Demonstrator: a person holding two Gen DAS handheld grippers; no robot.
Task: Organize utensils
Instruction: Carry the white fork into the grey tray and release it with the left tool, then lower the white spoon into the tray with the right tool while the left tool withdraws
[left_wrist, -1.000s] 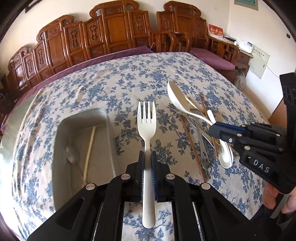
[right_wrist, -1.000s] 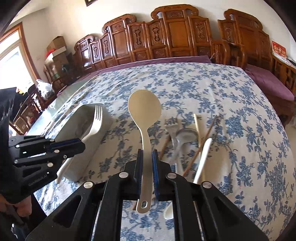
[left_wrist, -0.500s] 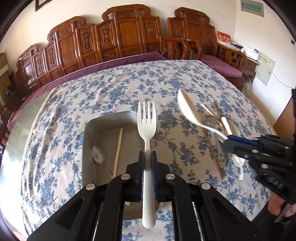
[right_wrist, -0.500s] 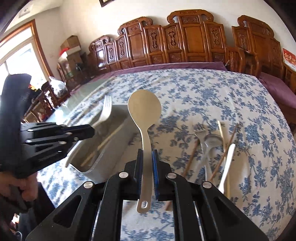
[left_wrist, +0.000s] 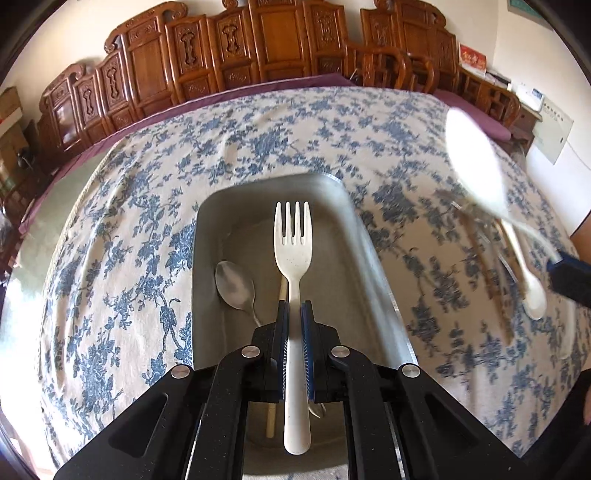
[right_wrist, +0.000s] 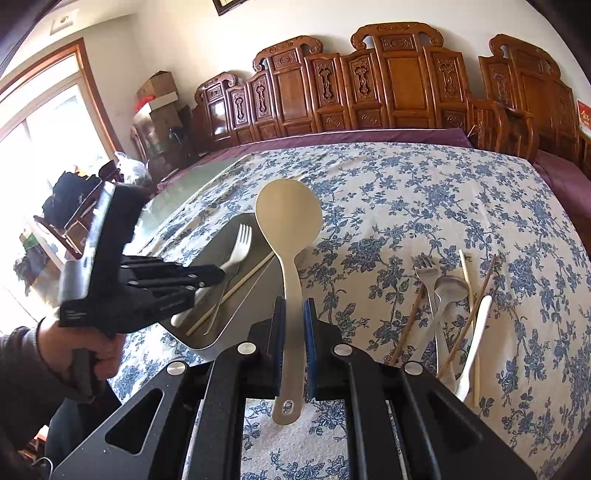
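My left gripper (left_wrist: 294, 306) is shut on a white plastic fork (left_wrist: 293, 243) and holds it over the metal tray (left_wrist: 354, 236), tines forward. In the tray lie a metal spoon (left_wrist: 235, 286) and a pale chopstick (left_wrist: 271, 421). My right gripper (right_wrist: 294, 304) is shut on a large beige serving spoon (right_wrist: 288, 218), held above the cloth just right of the tray (right_wrist: 221, 336). The left gripper (right_wrist: 218, 275) with its fork (right_wrist: 238, 245) shows over the tray in the right wrist view. The serving spoon (left_wrist: 474, 166) shows blurred in the left wrist view.
Loose utensils lie on the blue-flowered tablecloth (right_wrist: 406, 192) to the right: a metal fork (right_wrist: 424, 269), a metal spoon (right_wrist: 448, 286), a white spoon (right_wrist: 472, 350) and several chopsticks (right_wrist: 465, 317). Carved wooden chairs (right_wrist: 369, 74) line the far side.
My left gripper has carried the fork leftward from beside the tray to above it. My right gripper with the serving spoon has followed to the left, toward the tray.
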